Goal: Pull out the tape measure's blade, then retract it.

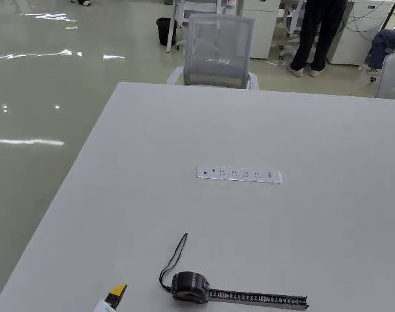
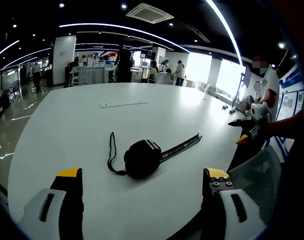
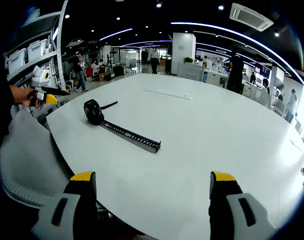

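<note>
Left gripper (image 2: 143,173) and right gripper (image 3: 152,176) stand spread, empty; blade (image 1: 259,298) lies out at 3 o'clock of the tape measure (image 1: 190,287), so I judge retraction next: clamp it first.

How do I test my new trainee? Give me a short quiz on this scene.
1. True or false: the tape measure has its blade partly pulled out.
2. Which lies farther from the person? A: power strip; B: tape measure.
3. Fill in: the left gripper and right gripper both have jaws standing ____.
Key: 1 true; 2 A; 3 open.
</note>
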